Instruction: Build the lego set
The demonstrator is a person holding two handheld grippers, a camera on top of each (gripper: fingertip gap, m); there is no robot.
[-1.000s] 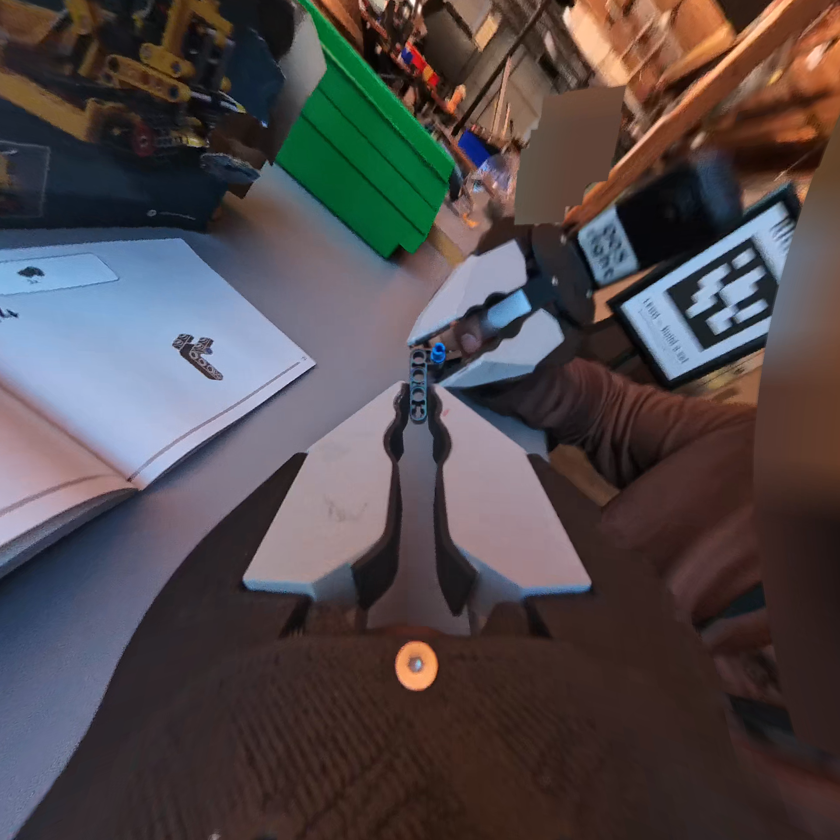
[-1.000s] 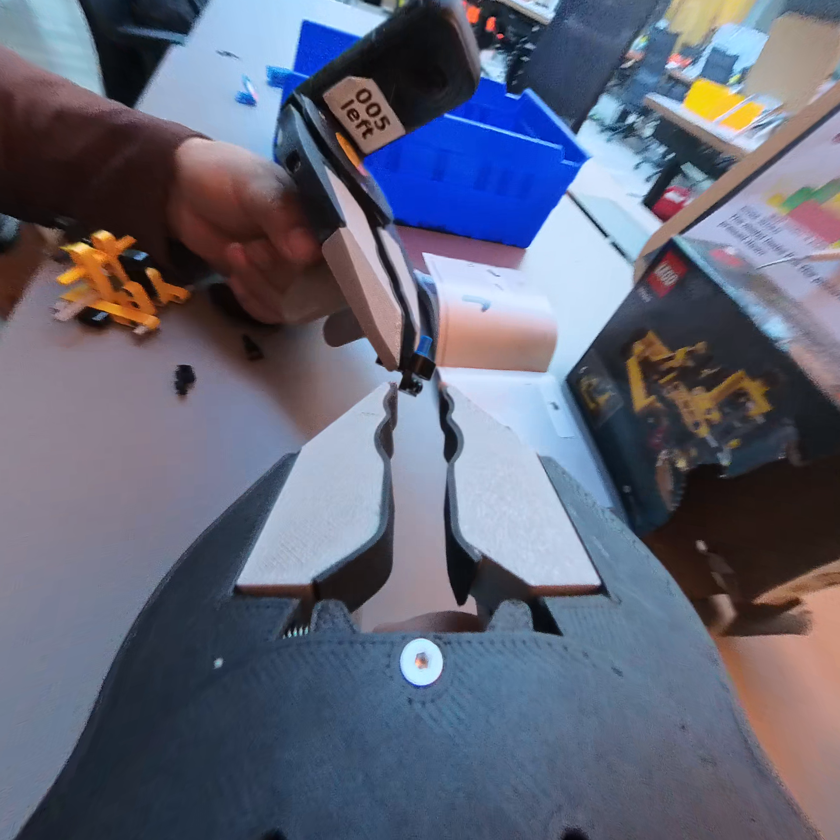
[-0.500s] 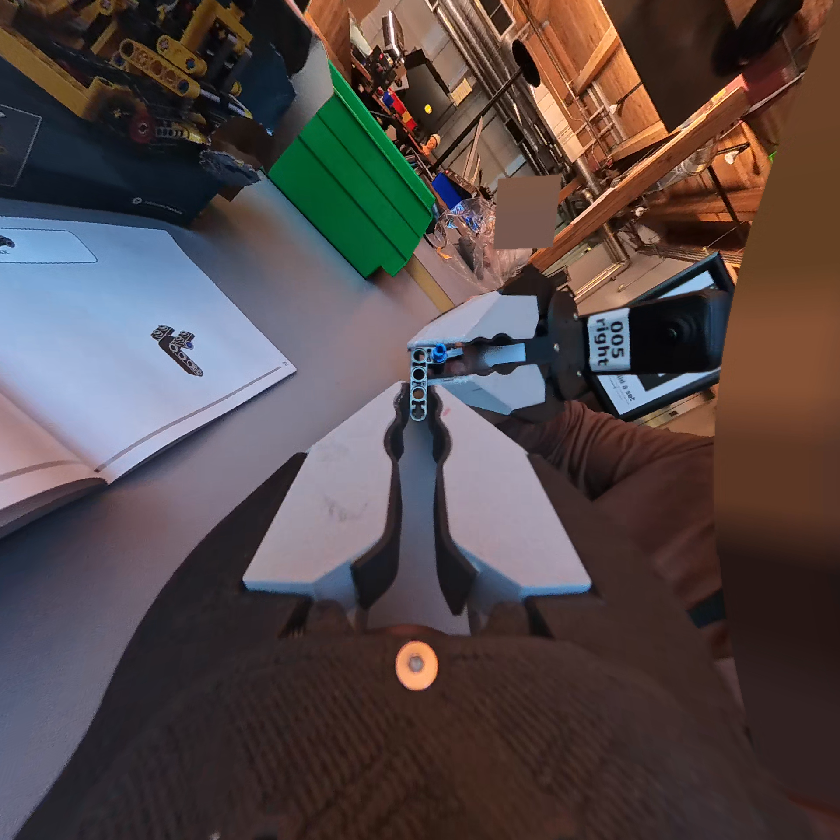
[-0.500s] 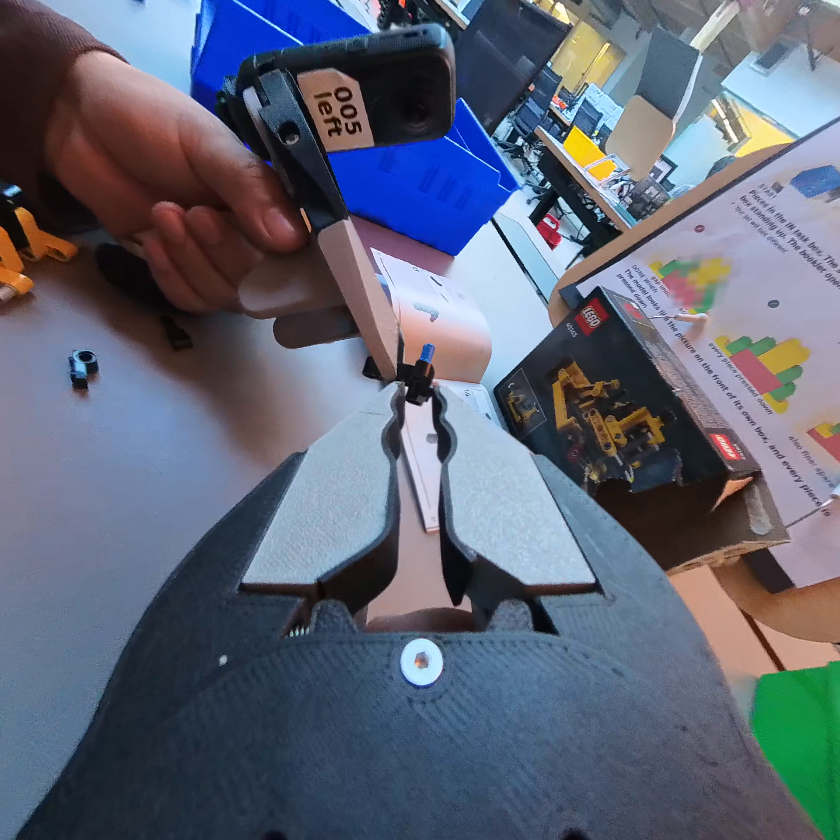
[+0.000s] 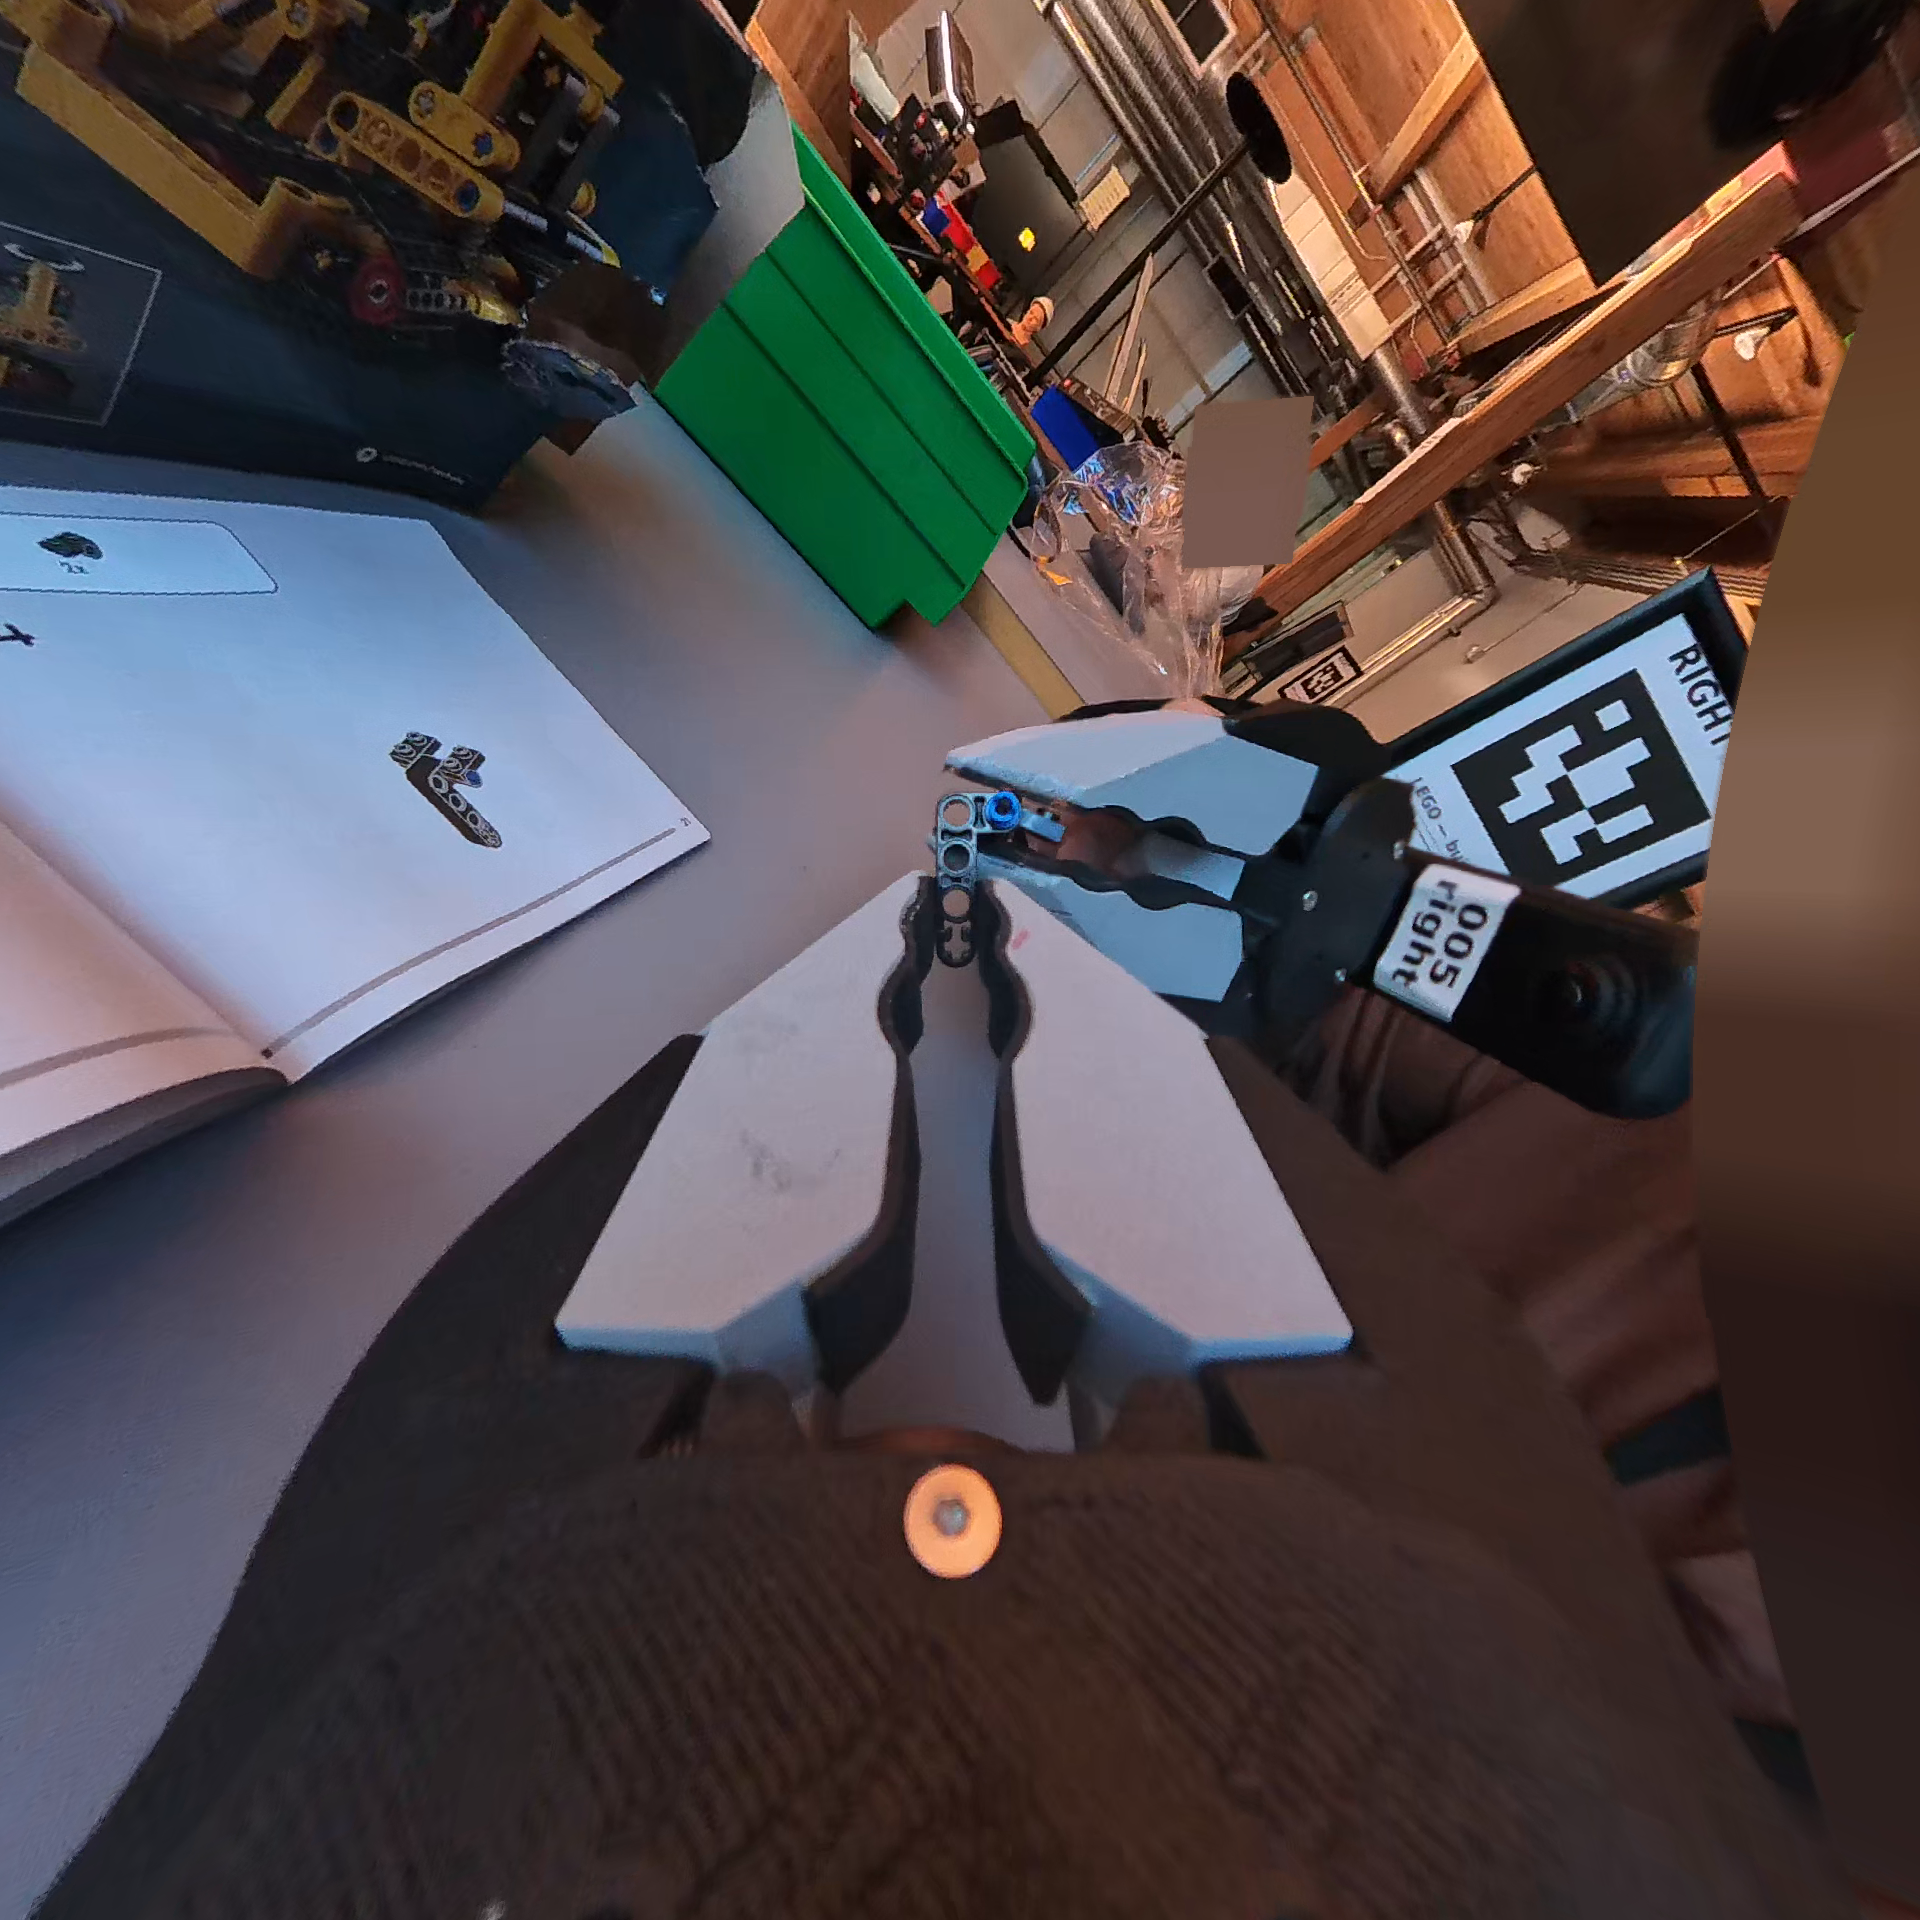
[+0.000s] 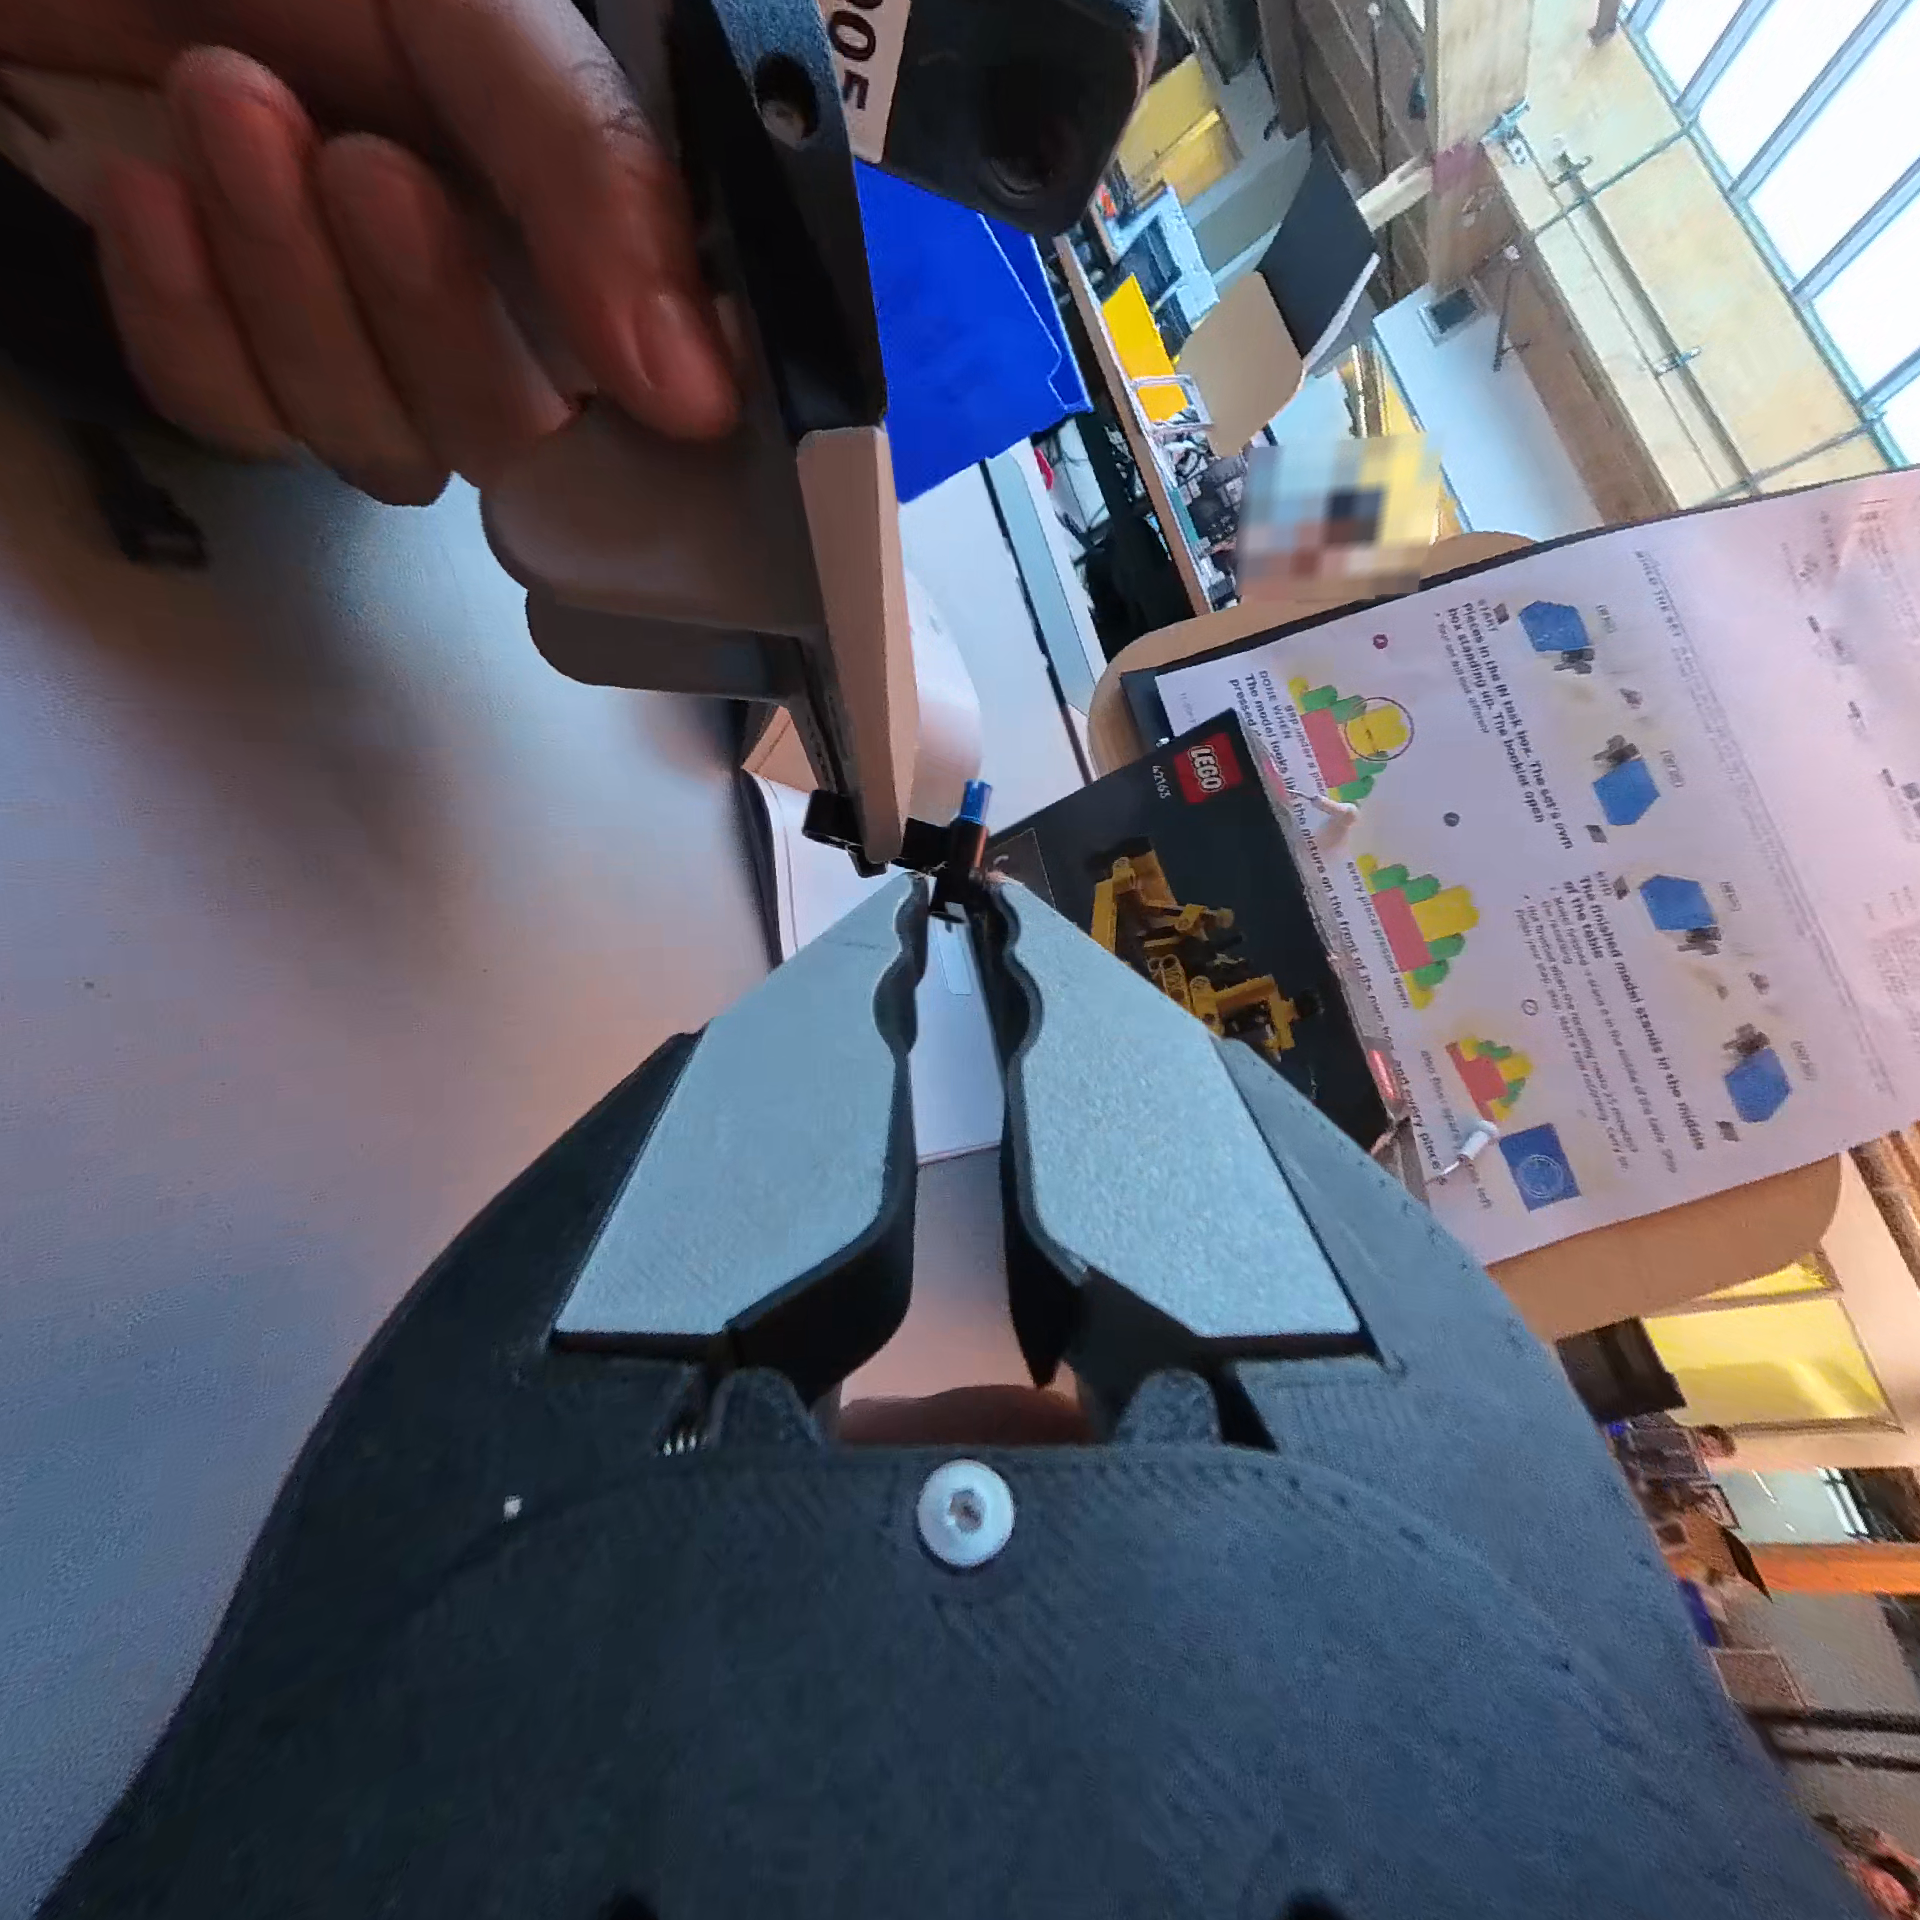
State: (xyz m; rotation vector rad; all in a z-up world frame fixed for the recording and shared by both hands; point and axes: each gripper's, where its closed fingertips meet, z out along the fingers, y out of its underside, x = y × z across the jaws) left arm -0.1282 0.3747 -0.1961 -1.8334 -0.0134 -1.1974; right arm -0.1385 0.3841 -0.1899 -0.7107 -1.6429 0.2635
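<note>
Swinging in from the side since a second ago, the right gripper (image 5: pixel 982 831) is now meeting the grey beam (image 5: pixel 957 854) that the left gripper (image 5: pixel 954 920) is pinching at its tips. Beyond the jaws, the green bin (image 5: pixel 842 436) is hiding its contents.

From the right wrist, jaws are clamping the black connector with blue pin (image 6: pixel 966 831); misalignment is risking a slip. The blue bin (image 6: pixel 956 332) is showing nothing inside.

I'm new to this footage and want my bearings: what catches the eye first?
Two grippers meet mid-air over the grey table: the left gripper pinches a grey holed beam, the right gripper brings a blue pin to its top. Behind lie an open instruction booklet and a green bin.
</note>
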